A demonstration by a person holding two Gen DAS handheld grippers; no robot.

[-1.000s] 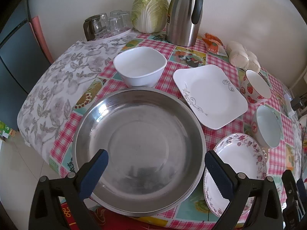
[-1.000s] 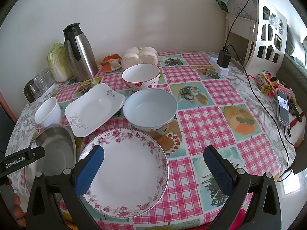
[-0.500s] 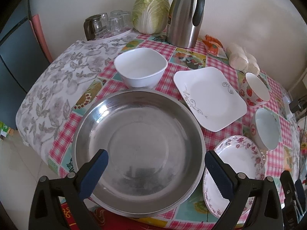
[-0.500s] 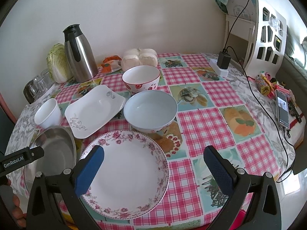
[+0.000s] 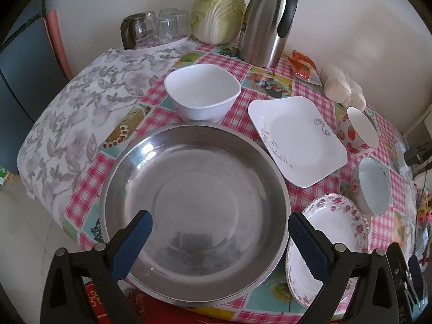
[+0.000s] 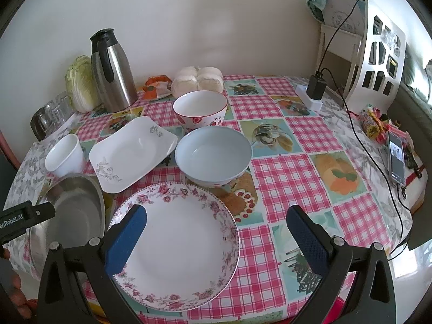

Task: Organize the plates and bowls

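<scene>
Left wrist: steel basin (image 5: 197,210) between open jaws; right: floral plate (image 6: 175,245).

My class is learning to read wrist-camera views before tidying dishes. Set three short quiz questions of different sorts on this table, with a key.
1. True or false: the steel basin is empty.
2. Multiple choice: which dish sits directly ahead of the right gripper? A) floral-rimmed plate B) square white plate C) strawberry bowl
3. Fill in: the pale blue bowl stands between the floral-rimmed plate and the ____ bowl.

Key:
1. True; only bare metal shows inside.
2. A; it lies between the open fingers. The left gripper is likewise open, over the basin.
3. Strawberry.
</scene>
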